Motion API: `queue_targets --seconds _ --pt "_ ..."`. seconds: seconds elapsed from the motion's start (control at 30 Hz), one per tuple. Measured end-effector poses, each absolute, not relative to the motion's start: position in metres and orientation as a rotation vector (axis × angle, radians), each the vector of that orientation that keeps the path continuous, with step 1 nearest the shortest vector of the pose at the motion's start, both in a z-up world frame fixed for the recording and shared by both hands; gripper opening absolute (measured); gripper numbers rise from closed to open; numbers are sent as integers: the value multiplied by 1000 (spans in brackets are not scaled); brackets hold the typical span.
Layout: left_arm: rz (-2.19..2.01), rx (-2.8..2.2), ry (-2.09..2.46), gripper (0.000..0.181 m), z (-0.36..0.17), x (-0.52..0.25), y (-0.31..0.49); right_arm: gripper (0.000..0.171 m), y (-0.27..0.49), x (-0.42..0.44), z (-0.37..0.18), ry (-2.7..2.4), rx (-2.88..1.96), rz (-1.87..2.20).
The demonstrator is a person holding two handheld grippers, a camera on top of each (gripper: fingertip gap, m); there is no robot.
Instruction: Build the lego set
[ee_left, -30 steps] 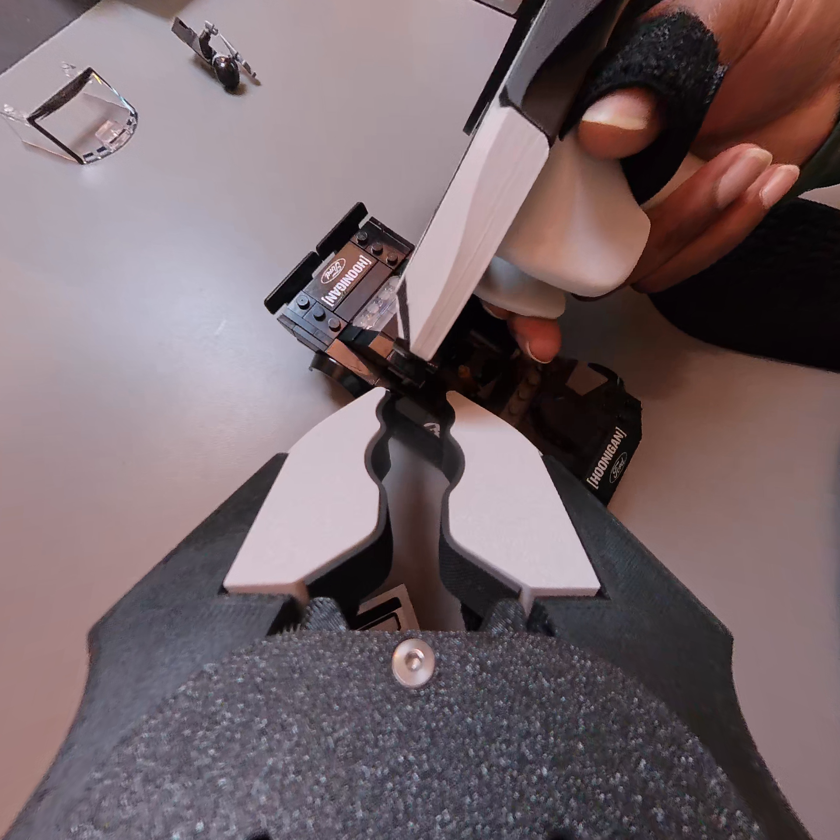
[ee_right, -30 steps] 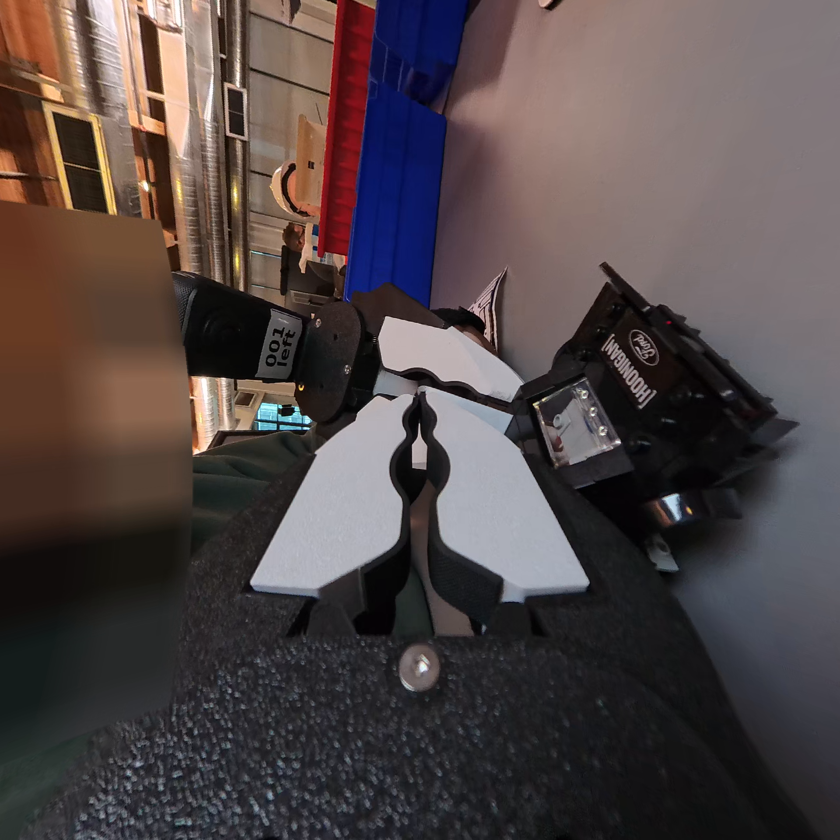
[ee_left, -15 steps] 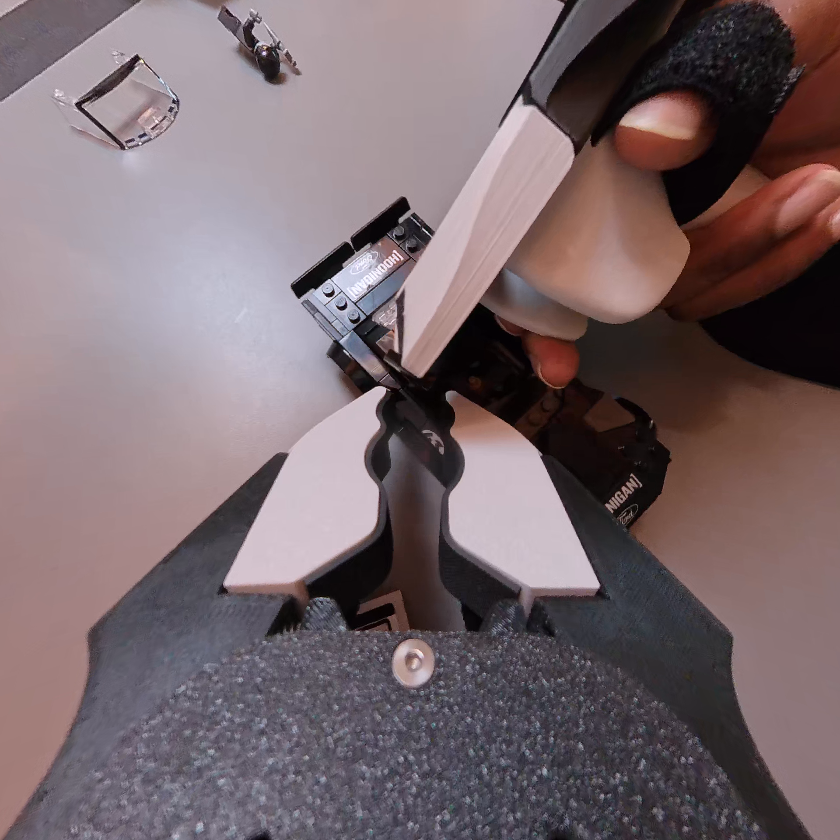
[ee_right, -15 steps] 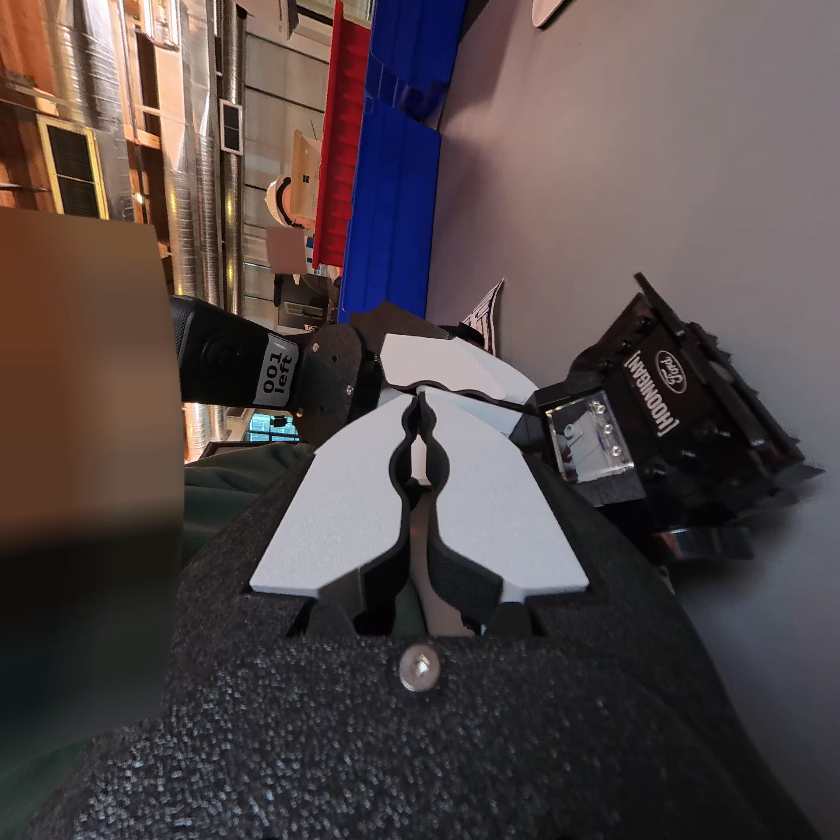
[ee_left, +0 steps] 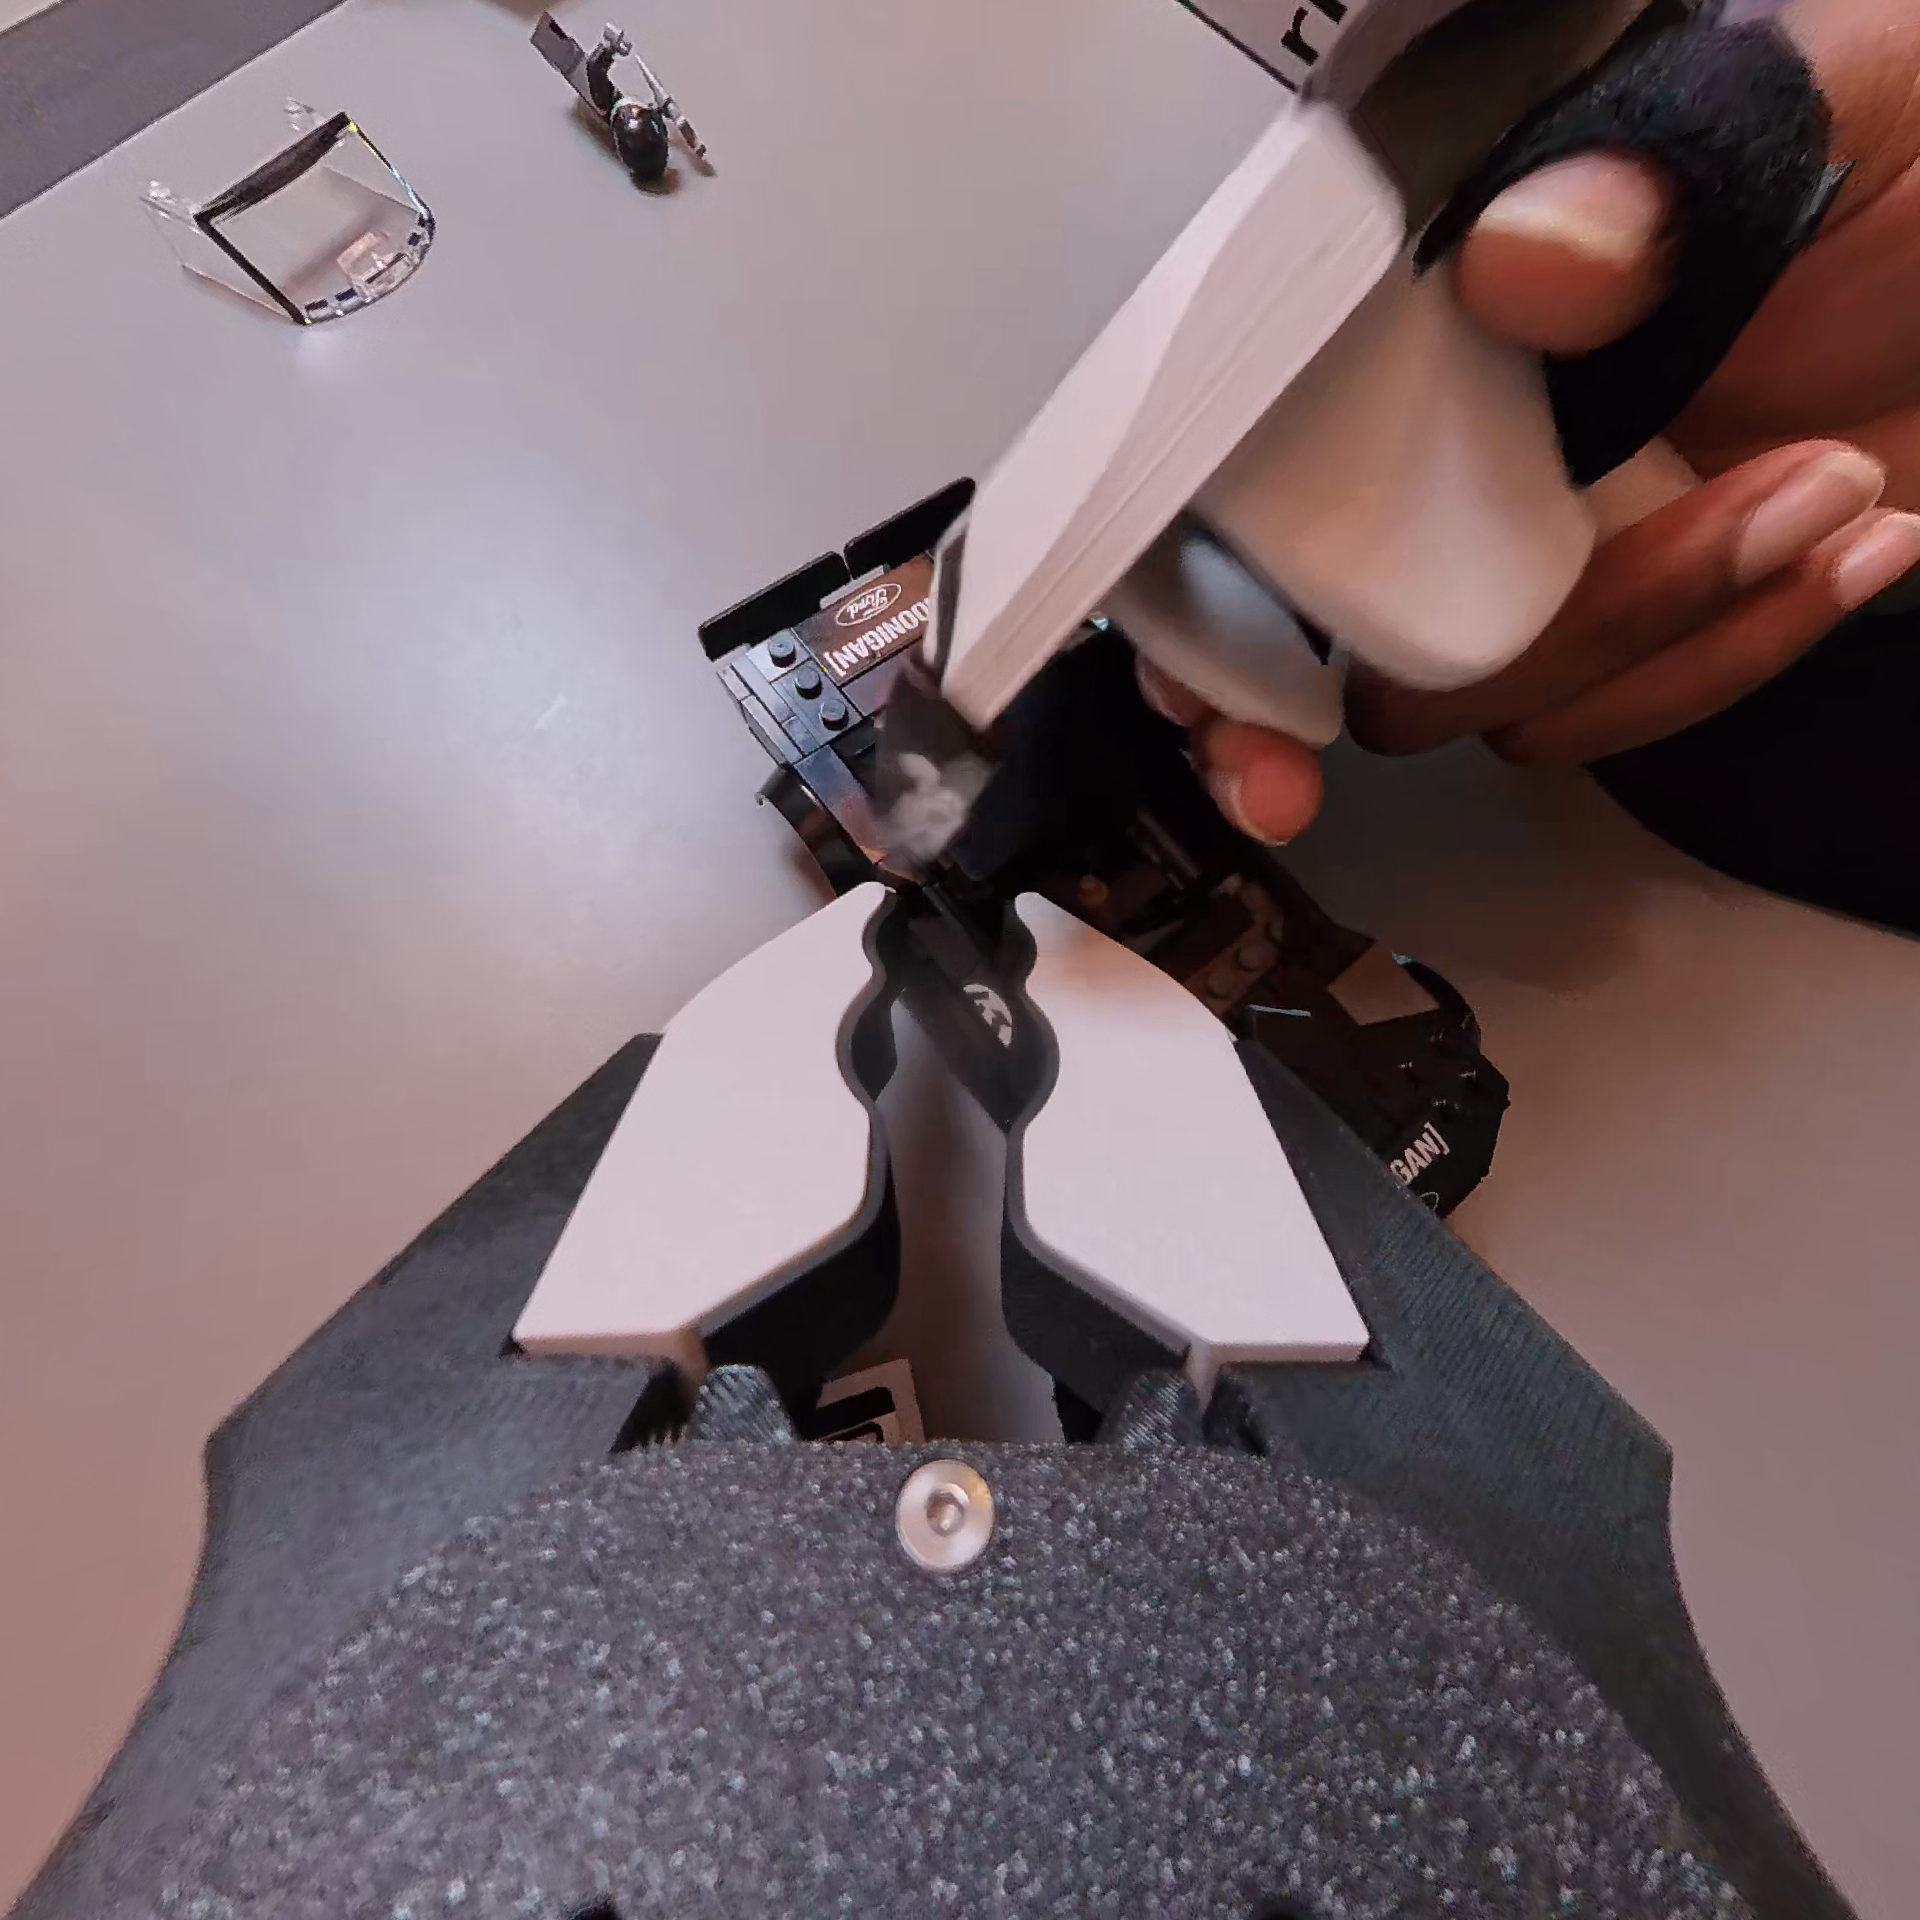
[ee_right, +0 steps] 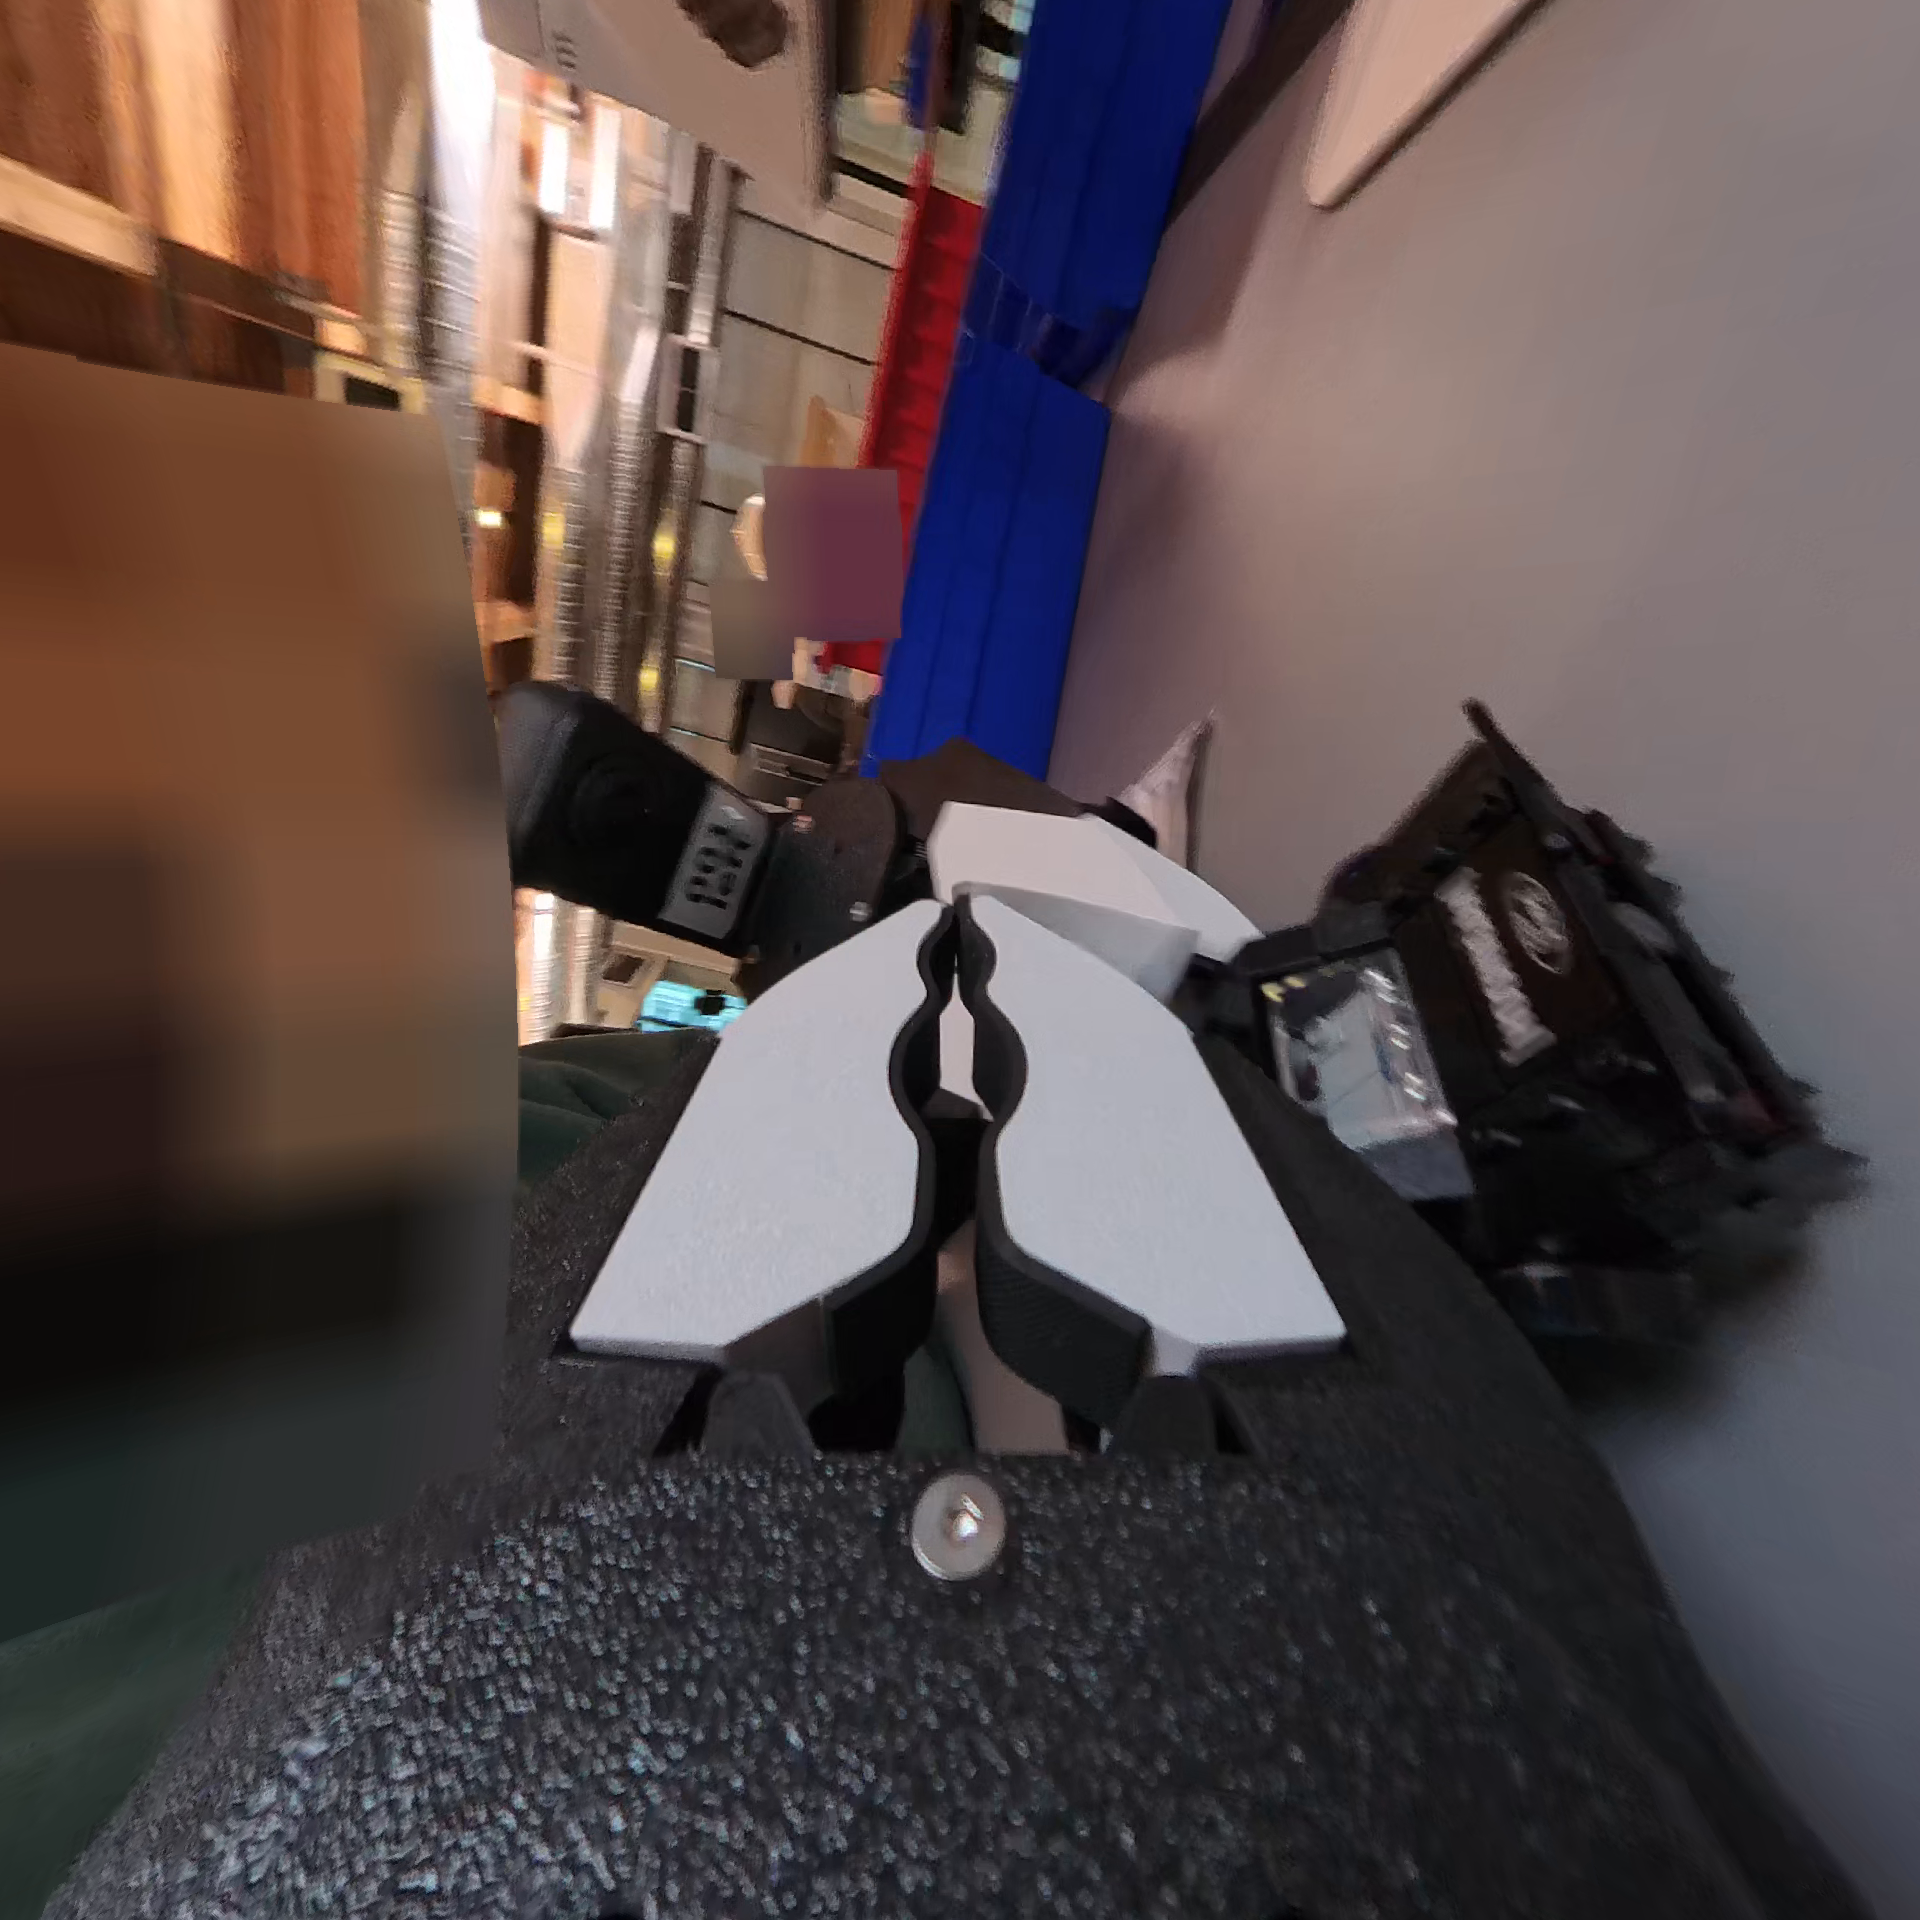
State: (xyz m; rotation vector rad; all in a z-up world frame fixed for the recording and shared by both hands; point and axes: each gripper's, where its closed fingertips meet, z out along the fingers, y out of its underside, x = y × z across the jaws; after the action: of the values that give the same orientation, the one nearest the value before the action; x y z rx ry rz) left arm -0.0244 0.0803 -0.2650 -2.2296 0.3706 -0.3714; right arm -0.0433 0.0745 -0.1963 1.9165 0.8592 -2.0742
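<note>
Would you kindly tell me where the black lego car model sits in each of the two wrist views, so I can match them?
Left wrist view: the black lego car model lies at picture centre on the grey table, just beyond the left tongs, which pinch its edge.
Right wrist view: it sits at the right edge, mid-height, blurred.
Shared landmark: the model's clear transparent block.

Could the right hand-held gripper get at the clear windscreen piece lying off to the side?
Probably yes. The right hand-held gripper is shut and empty, and bare table separates the lego car from the clear windscreen piece, with nothing between.
</note>
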Motion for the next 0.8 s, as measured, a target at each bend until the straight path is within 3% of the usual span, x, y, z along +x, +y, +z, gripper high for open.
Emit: queue_targets --seconds 0.33,0.8 --pt "-481 -2199 346 21 -254 -20 78 0 94 -29 -167 855 1937 -2179" --pt "-506 -2179 383 23 -251 -24 77 0 90 0 -216 249 2130 -2133"
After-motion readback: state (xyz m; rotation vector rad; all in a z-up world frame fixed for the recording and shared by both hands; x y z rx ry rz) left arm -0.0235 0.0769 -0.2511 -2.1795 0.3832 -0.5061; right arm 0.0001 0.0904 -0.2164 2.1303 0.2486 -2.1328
